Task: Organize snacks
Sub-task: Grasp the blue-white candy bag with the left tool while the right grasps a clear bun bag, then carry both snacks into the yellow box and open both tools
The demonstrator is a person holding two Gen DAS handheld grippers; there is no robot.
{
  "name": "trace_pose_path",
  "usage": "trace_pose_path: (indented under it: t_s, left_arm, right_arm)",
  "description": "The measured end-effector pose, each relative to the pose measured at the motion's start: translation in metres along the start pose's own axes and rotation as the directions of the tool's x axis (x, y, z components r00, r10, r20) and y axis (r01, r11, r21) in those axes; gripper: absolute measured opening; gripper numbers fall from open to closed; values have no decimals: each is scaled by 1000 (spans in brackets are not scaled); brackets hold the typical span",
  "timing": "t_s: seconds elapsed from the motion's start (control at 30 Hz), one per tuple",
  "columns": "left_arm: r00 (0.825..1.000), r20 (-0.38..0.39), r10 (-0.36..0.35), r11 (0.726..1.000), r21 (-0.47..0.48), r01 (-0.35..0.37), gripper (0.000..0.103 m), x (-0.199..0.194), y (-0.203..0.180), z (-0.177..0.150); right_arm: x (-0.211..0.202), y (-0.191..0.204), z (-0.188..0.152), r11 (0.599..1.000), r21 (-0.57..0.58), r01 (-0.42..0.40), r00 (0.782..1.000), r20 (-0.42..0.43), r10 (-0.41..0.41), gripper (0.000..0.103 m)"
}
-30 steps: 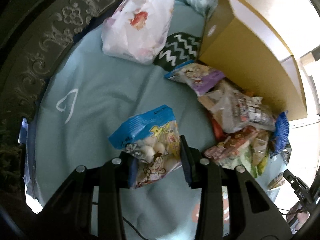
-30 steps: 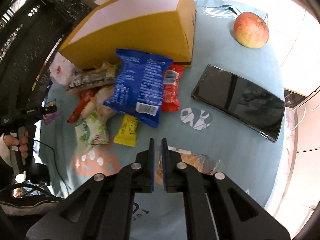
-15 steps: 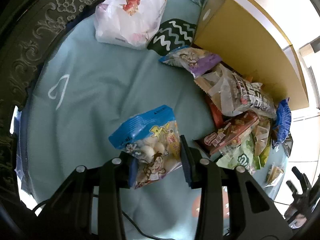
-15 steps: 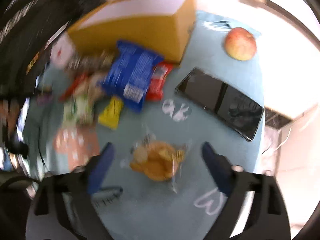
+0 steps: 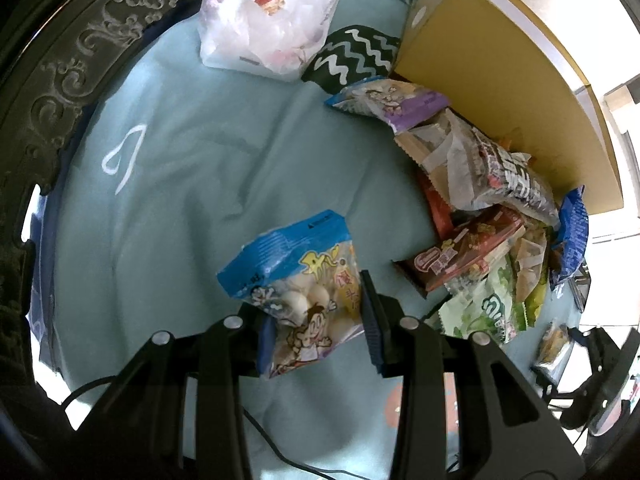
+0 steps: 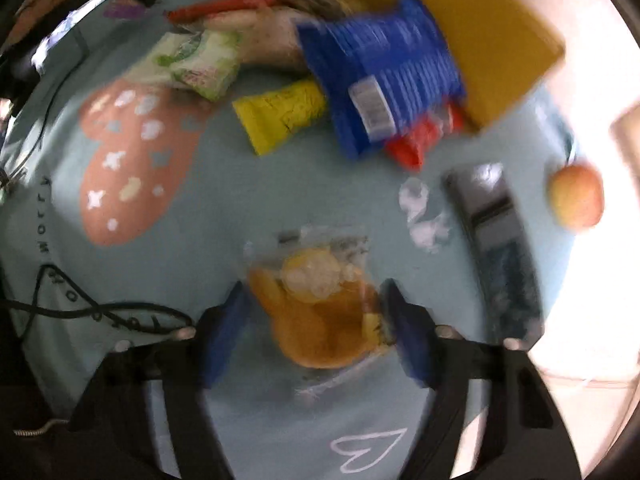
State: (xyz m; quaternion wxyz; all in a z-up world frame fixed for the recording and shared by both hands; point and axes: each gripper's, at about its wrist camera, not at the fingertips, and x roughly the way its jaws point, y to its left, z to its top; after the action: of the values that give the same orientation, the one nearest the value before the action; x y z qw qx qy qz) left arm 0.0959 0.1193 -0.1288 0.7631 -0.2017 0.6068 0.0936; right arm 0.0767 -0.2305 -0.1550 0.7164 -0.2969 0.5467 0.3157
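My left gripper is shut on a blue-topped snack bag of white balls, held just above the light blue tablecloth. A heap of snack packets lies to its right against a yellow box. In the blurred right wrist view, a clear packet with an orange pastry lies on the cloth between the jaws of my right gripper. Those jaws are closing, and the pads stand at the packet's two sides without squeezing it.
Ahead of the right gripper lie a blue bag, a yellow bar, a green packet and a red packet. A phone and an apple sit to the right. A white plastic bag is far left; a cable trails nearby.
The right gripper went from shut to wide open, rolled, sank over the pastry packet and is narrowing around it. The left gripper shifted slightly, still holding its bag.
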Motion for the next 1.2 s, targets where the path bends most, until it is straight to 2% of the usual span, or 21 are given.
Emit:
trace_pose_path:
  t_s: [0.07, 0.13, 0.17, 0.23, 0.37, 0.47, 0.53, 0.67, 0.77, 0.8, 0.97, 1.1, 1.13, 1.17, 1.2]
  left_arm:
    - [1000, 0, 2, 1000, -2, -2, 37, 0, 1, -1]
    - [1000, 3, 1, 1000, -6, -1, 37, -1, 0, -2]
    - [1000, 7, -3, 1000, -6, 3, 37, -1, -1, -1]
    - [1000, 11, -10, 1000, -3, 10, 37, -4, -2, -1]
    - [998, 48, -28, 999, 25, 26, 37, -29, -9, 0]
    - [994, 95, -55, 997, 62, 50, 37, -53, -20, 2]
    - [990, 127, -68, 995, 87, 58, 37, -68, -31, 7]
    - [967, 217, -133, 980, 173, 96, 37, -102, -69, 26]
    - [944, 266, -194, 963, 235, 132, 37, -120, -102, 46]
    - [938, 277, -210, 958, 248, 141, 37, -123, -112, 52]
    - [917, 294, -269, 940, 289, 183, 37, -120, -159, 89]
    - [910, 290, -295, 934, 290, 210, 39, -102, -192, 119]
    - [910, 284, -303, 935, 274, 226, 42, -93, -198, 128]
    - [911, 278, -303, 938, 257, 233, 71, -84, -200, 135]
    - [919, 282, -277, 950, 221, 219, 98, -75, -201, 142]
  right_arm:
    - [-2, -13, 4, 996, 86, -32, 999, -23, 34, 55]
    - [-14, -32, 2, 965, 245, -92, 995, 51, 82, 55]
    - [-21, -42, -1, 927, 337, -166, 985, 102, 139, 55]
    - [-28, -48, -6, 884, 411, -222, 973, 155, 172, 55]
    - [-45, -51, -3, 829, 488, -274, 954, 248, 169, 55]
    - [-72, -53, 8, 814, 507, -284, 934, 338, 116, 55]
    - [-96, -59, 21, 814, 502, -292, 906, 418, 68, 55]
    - [-143, -72, 45, 824, 490, -285, 834, 551, -39, 55]
    - [-171, -86, 69, 841, 472, -265, 765, 634, -114, 55]
    - [-175, -88, 78, 847, 472, -244, 753, 643, -142, 55]
    - [-169, -100, 106, 838, 507, -201, 734, 645, -215, 55]
    - [-153, -105, 128, 841, 516, -159, 734, 632, -249, 55]
    - [-148, -109, 133, 836, 531, -139, 739, 618, -270, 56]
    - [-137, -116, 139, 824, 554, -114, 754, 589, -291, 57]
    - [-128, -119, 145, 816, 571, -91, 775, 555, -302, 62]
